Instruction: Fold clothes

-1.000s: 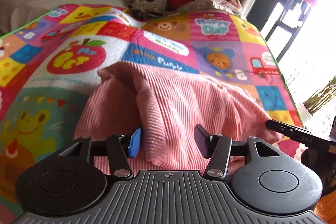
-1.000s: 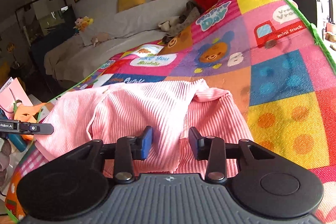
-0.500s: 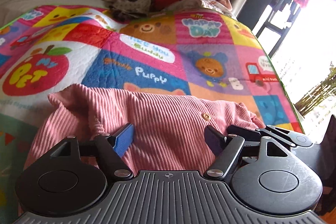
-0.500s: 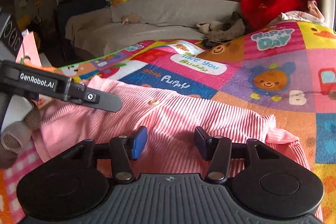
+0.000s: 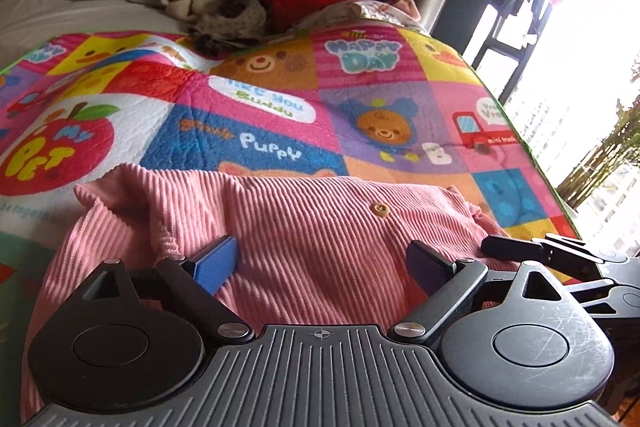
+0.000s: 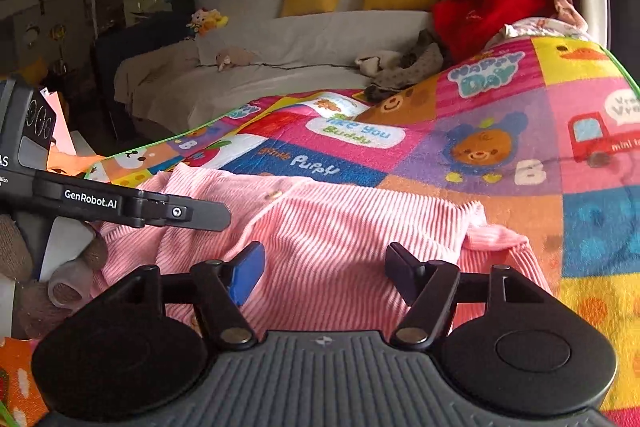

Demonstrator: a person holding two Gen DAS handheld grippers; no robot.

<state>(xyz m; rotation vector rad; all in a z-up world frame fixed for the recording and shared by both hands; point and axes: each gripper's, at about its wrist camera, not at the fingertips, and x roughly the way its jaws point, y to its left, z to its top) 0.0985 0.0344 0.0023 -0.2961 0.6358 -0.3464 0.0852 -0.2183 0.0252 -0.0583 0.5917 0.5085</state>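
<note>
Since a second ago both grippers' jaws spread wide, releasing the pink corduroy garment point(image 5: 320, 239), now lying at six o'clock on the patchwork quilt point(image 5: 360, 99). Left gripper point(image 5: 324, 263) and right gripper point(image 6: 324, 273) hover close; a finger could snag the fold.

Pink ribbed garment point(image 5: 304, 239), folded into a wide band, lies flat across lower centre of frame. One tan button point(image 5: 379, 209) faces up right of centre; left end bunched, raised.

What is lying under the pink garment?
The pink garment lies on the colourful patchwork quilt, which shows around it. The quilt patches directly beneath, and anything between them, are covered.
</note>
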